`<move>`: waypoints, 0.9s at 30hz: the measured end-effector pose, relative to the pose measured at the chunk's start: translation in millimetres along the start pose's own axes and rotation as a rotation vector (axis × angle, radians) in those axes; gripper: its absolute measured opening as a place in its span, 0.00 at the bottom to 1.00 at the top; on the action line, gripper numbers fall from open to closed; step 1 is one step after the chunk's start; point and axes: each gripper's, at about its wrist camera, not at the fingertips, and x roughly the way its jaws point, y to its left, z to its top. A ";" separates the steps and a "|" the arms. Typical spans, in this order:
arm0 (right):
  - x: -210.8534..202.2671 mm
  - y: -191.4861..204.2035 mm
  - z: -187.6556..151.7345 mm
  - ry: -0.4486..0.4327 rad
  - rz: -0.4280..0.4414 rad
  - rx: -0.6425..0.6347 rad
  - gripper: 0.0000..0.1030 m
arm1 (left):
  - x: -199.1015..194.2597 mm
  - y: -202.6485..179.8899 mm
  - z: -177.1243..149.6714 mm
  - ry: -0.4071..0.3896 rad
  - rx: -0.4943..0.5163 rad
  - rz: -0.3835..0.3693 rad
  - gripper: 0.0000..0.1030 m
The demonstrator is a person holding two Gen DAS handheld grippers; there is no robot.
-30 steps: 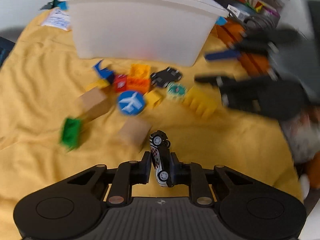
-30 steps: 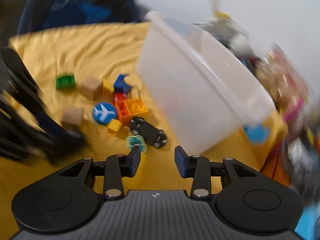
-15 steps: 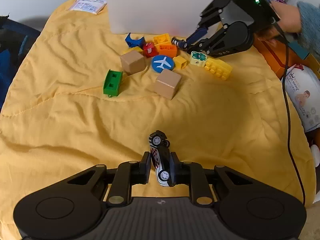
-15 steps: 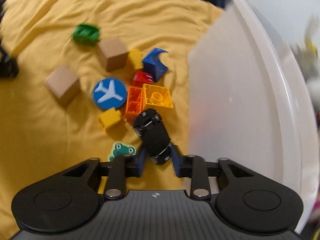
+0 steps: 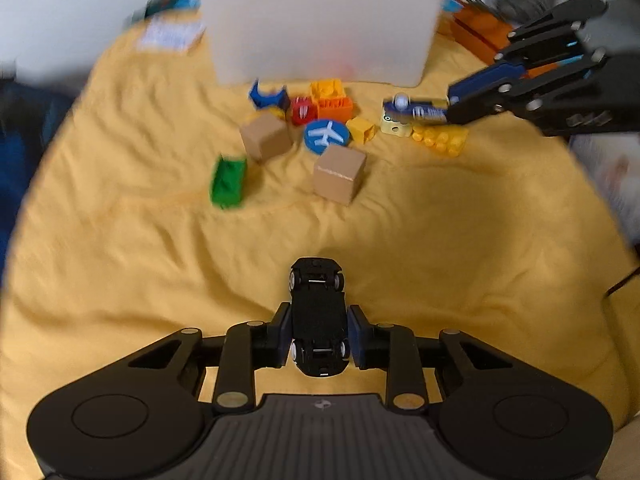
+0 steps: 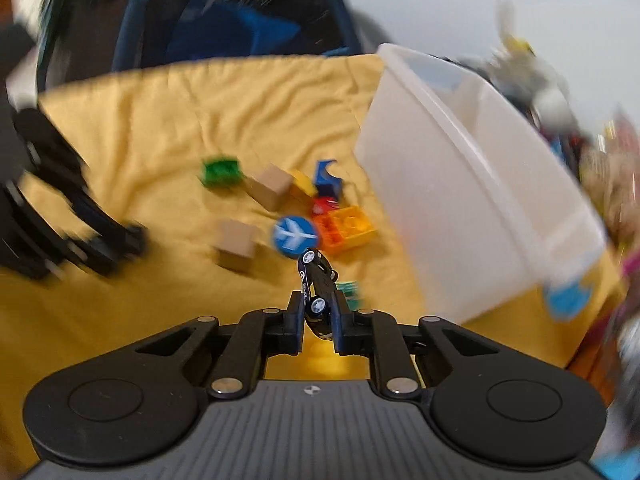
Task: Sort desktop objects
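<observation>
Lifted since 0.5s: right gripper (image 6: 318, 320) clamps dark car (image 6: 316, 288) | left gripper (image 5: 319, 338) grips underside-up car (image 5: 318, 316) | bin (image 5: 320, 36) blurred

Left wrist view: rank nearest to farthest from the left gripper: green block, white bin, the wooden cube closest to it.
1. Wooden cube, ahead of the left gripper, slightly right.
2. Green block, ahead left; only a little farther than the cube.
3. White bin, at the far edge of the yellow cloth.
</observation>
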 end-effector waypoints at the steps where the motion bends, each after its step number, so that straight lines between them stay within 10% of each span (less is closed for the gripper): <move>1: -5.7 -5.5 -3.7 -0.013 0.045 0.086 0.15 | -3.0 -5.2 -1.2 -0.017 0.069 0.059 0.31; 4: -10.8 -4.9 -17.0 -0.044 0.204 0.418 0.15 | -1.0 -13.6 -7.5 -0.024 0.213 0.183 0.31; 9: 16.6 7.2 -52.8 0.000 0.337 0.765 0.16 | 2.6 -25.4 -13.0 -0.019 0.234 0.153 0.32; 22: -4.8 17.5 -41.8 0.026 -0.066 0.483 0.25 | -17.6 -68.0 -20.1 -0.094 0.205 -0.099 0.52; 27: -12.4 40.2 -25.3 0.010 -0.090 0.351 0.27 | -36.9 -56.7 -19.9 -0.123 0.147 -0.024 0.53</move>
